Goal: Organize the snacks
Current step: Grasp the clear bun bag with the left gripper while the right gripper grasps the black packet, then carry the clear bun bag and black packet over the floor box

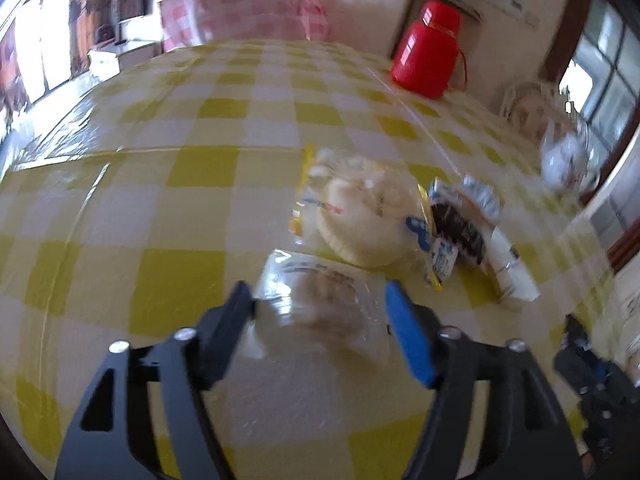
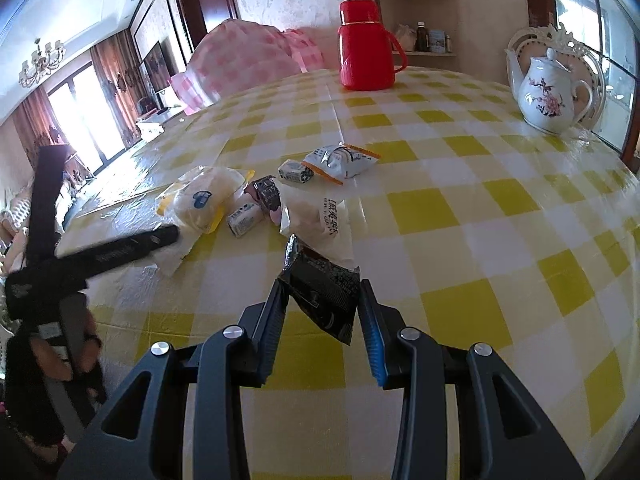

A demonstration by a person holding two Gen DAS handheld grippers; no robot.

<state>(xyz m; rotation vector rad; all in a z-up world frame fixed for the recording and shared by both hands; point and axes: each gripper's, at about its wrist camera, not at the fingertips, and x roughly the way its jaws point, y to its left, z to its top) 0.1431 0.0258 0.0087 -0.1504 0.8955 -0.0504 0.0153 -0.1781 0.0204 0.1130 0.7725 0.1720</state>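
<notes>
Nearest, the right tool [image 2: 322,300] gripped a black snack packet [image 2: 320,292], lifted off the table [image 2: 480,208]. The left tool [image 1: 320,304] stood wide around a clear-wrapped pastry [image 1: 320,300], not pinching it. Farther off, other snacks [image 2: 240,200] lay loosely clustered; sorting seemed barely begun.

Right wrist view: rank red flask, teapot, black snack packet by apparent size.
1. black snack packet, between the right jaws, nearest the lens, so inflated
2-3. red flask and teapot: look alike, unranked
</notes>
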